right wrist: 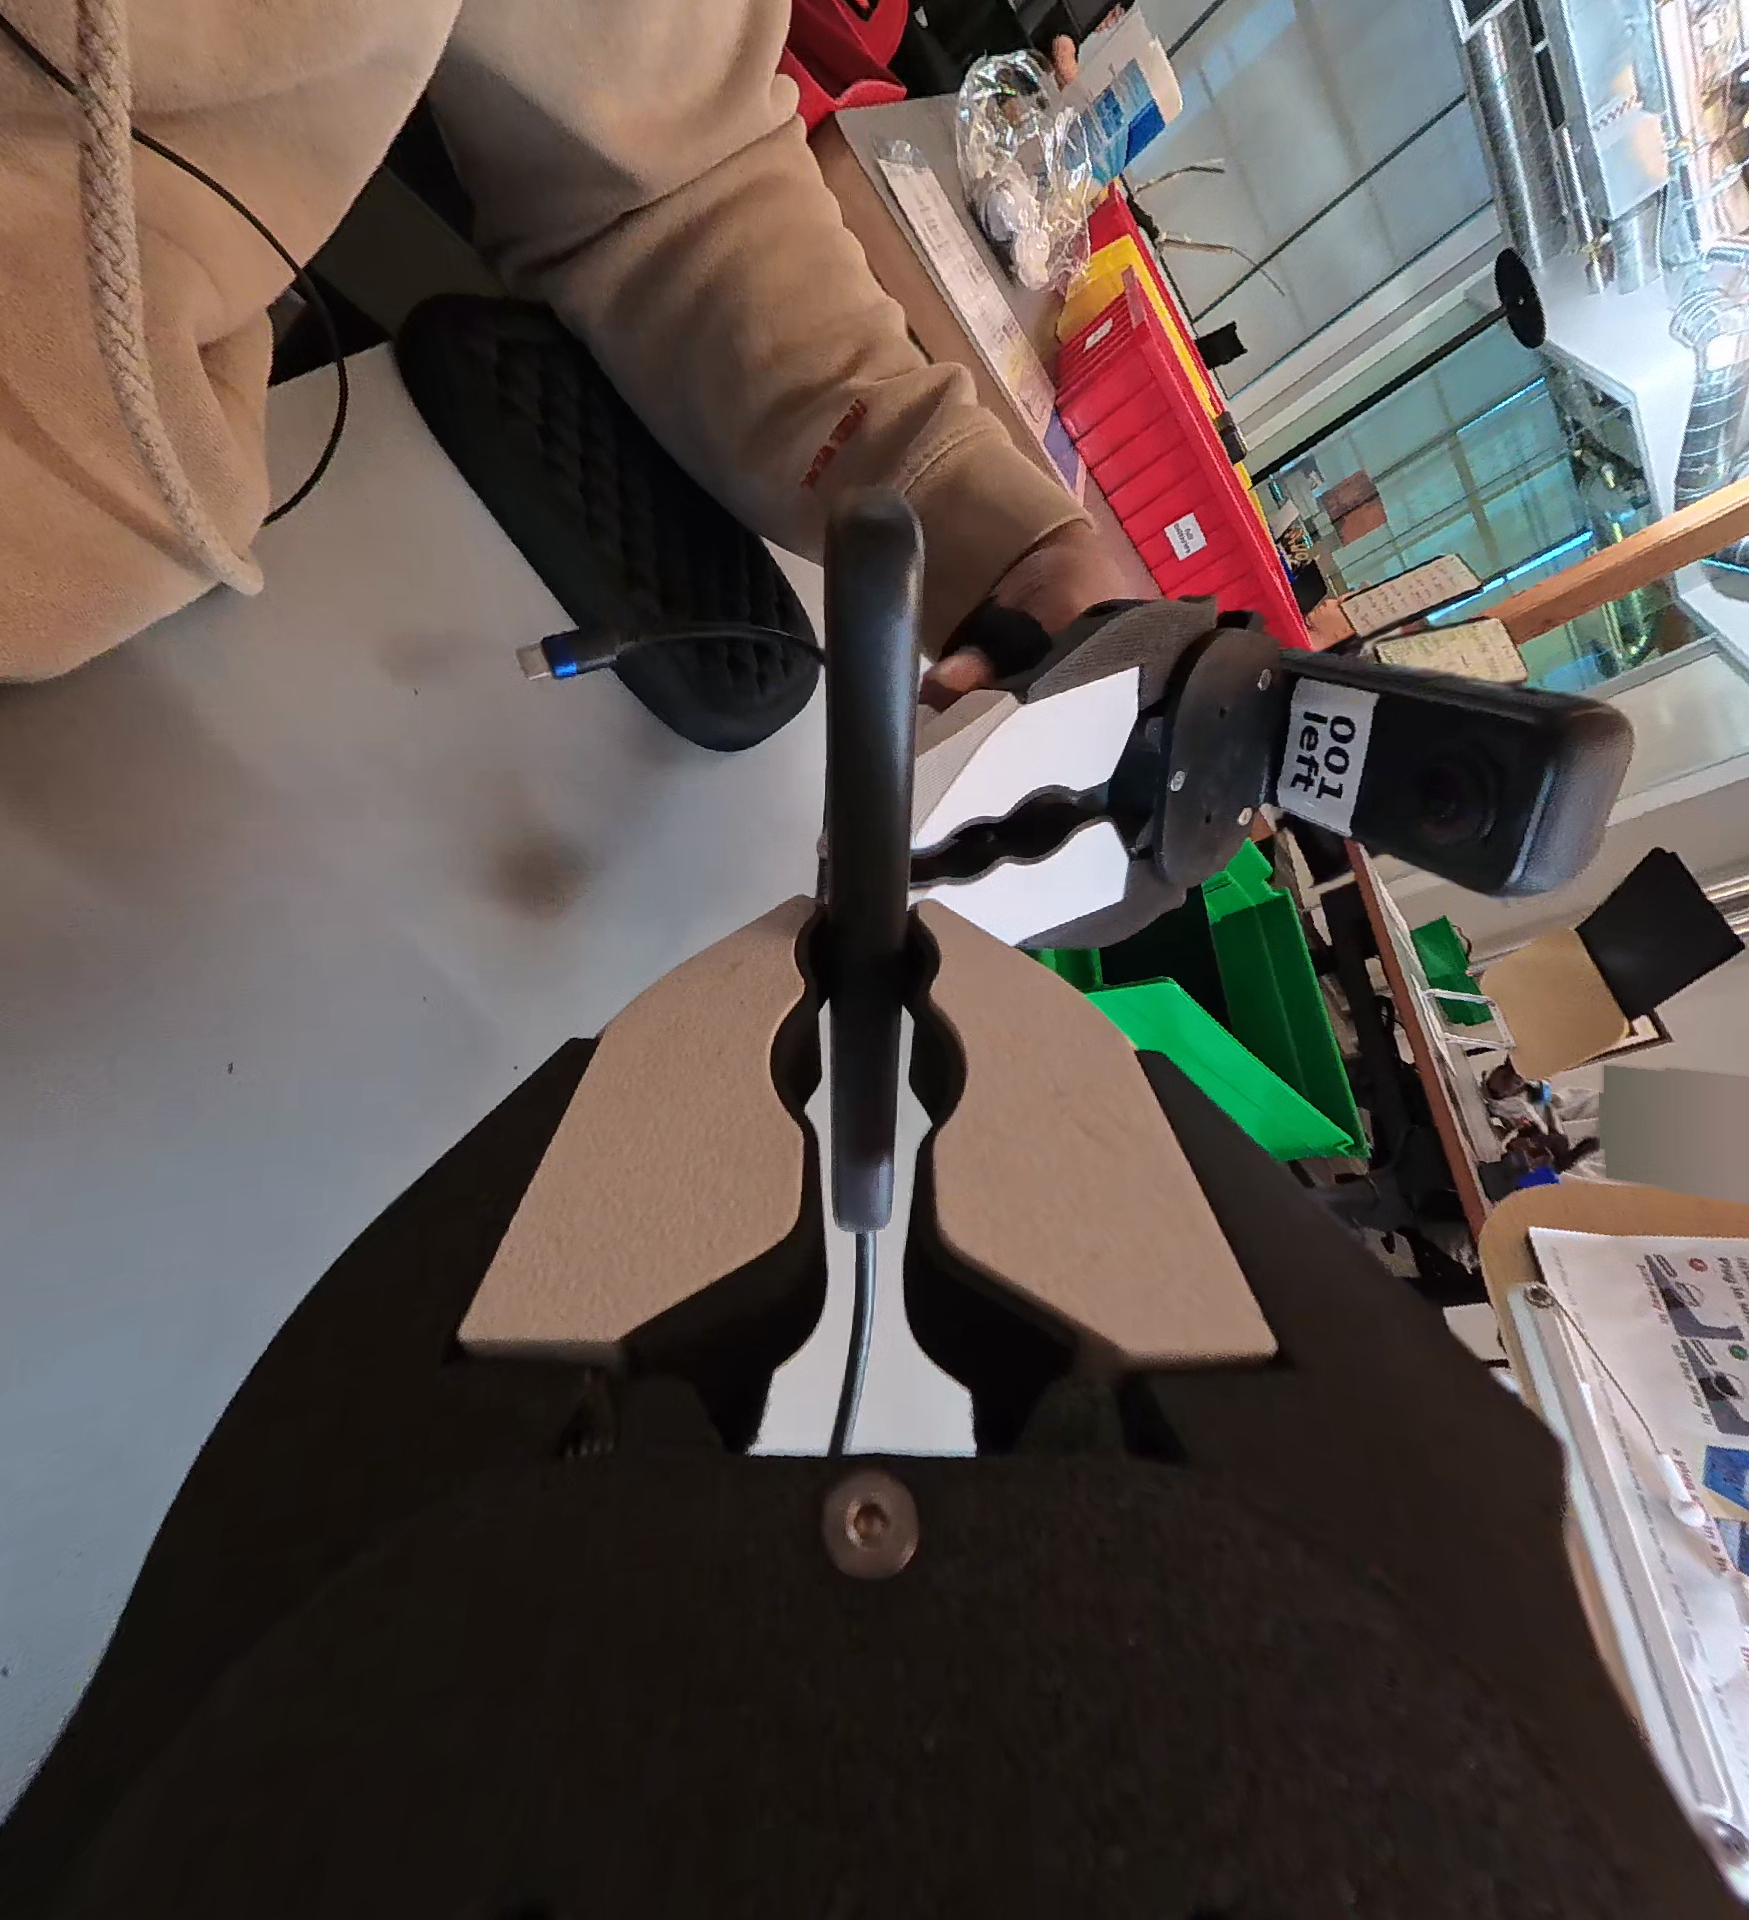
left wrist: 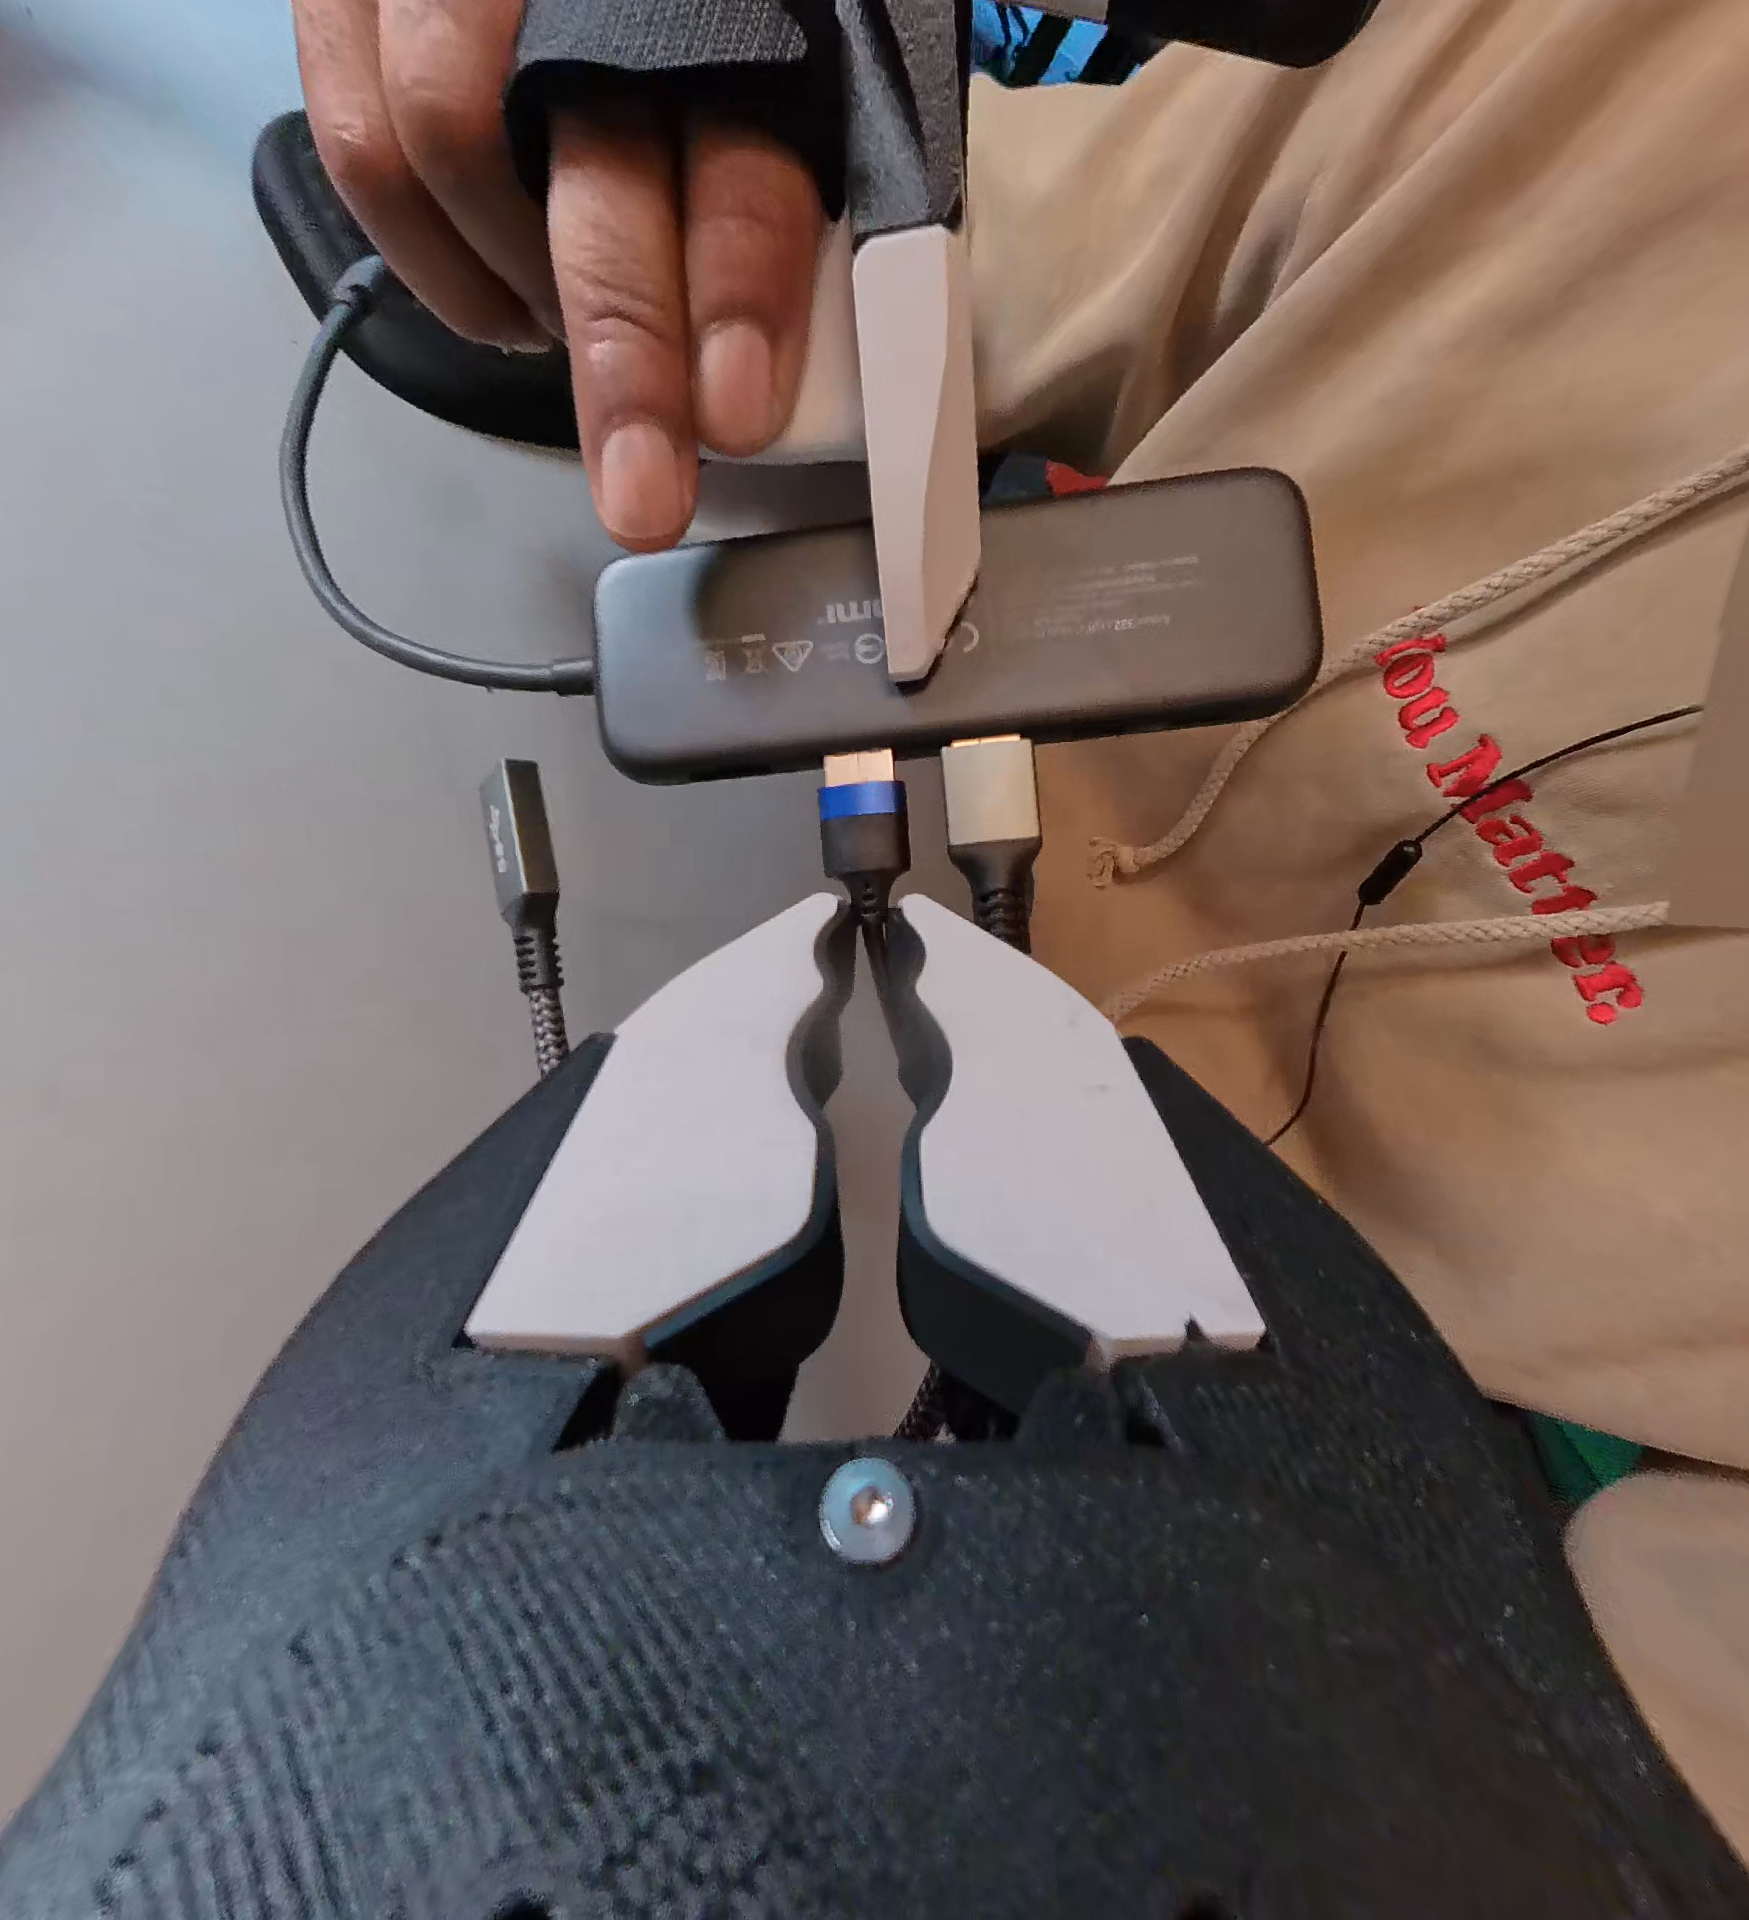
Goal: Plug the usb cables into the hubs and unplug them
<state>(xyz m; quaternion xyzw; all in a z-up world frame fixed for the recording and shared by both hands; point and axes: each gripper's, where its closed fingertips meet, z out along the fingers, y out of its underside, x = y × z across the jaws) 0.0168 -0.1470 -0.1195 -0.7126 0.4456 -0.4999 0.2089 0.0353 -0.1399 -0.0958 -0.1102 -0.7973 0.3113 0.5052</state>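
A dark grey USB hub (left wrist: 953, 623) hangs above the table, clamped by my right gripper, whose white finger (left wrist: 917, 468) lies across it. In the right wrist view the hub (right wrist: 870, 727) is edge-on between the shut fingers of my right gripper (right wrist: 865, 920). A blue-ringed USB plug (left wrist: 862, 821) sits in a hub port with some metal showing. My left gripper (left wrist: 870, 909) is shut on its cable just behind the plug. A silver plug (left wrist: 989, 805) sits in the neighbouring port. A loose grey plug (left wrist: 522, 842) hangs at the left.
A black wrist rest (right wrist: 621, 520) lies on the grey table (right wrist: 174, 935), with another blue-ringed plug (right wrist: 563, 660) beside it. The person in a beige hoodie (left wrist: 1369, 416) is close behind the hub. Red and green bins (right wrist: 1254, 997) and a clipboard with papers (right wrist: 1680, 1455) lie to the right.
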